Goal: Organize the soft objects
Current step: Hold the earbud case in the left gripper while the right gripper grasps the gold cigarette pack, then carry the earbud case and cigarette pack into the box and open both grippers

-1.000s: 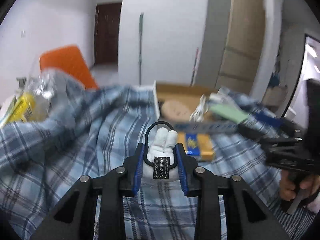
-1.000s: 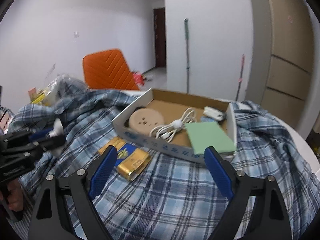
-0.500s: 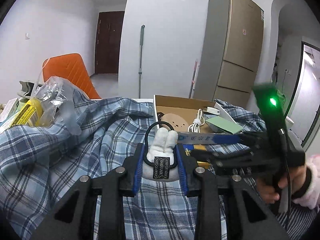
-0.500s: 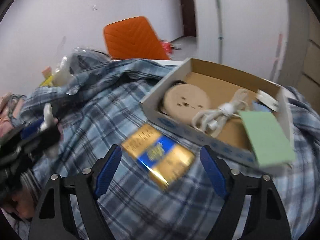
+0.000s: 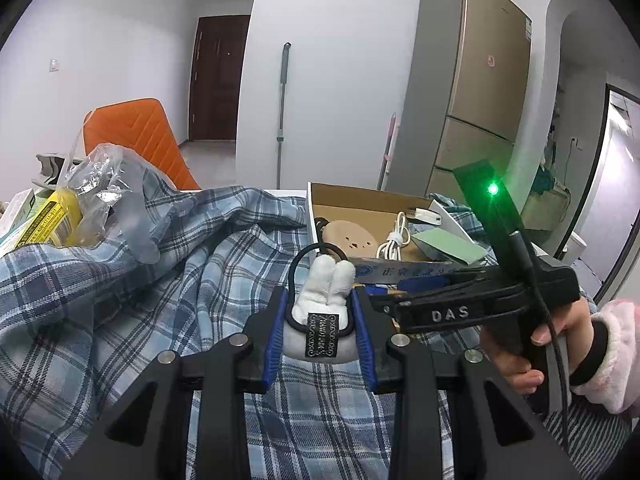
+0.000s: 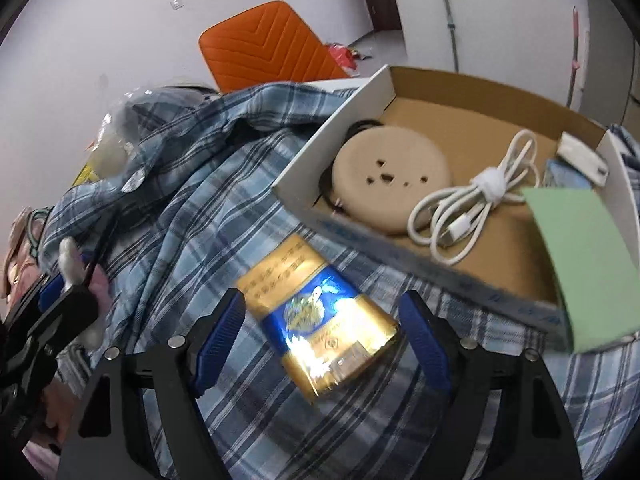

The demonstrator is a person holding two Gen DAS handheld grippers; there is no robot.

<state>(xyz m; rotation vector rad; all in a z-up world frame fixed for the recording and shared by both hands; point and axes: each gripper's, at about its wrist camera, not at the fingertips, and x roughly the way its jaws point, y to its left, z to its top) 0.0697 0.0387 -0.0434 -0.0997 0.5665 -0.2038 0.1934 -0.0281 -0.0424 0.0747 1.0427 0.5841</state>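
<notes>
Both my grippers reach level over the plaid shirt: my left gripper pinches a white plush bunny, and my right gripper gapes wide around a gold-blue packet beside the box.

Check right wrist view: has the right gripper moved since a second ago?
Yes. The right gripper has advanced and dropped toward the gold-and-blue packet, which now sits between its open fingers; the cardboard box has slid up and right in frame.
</notes>
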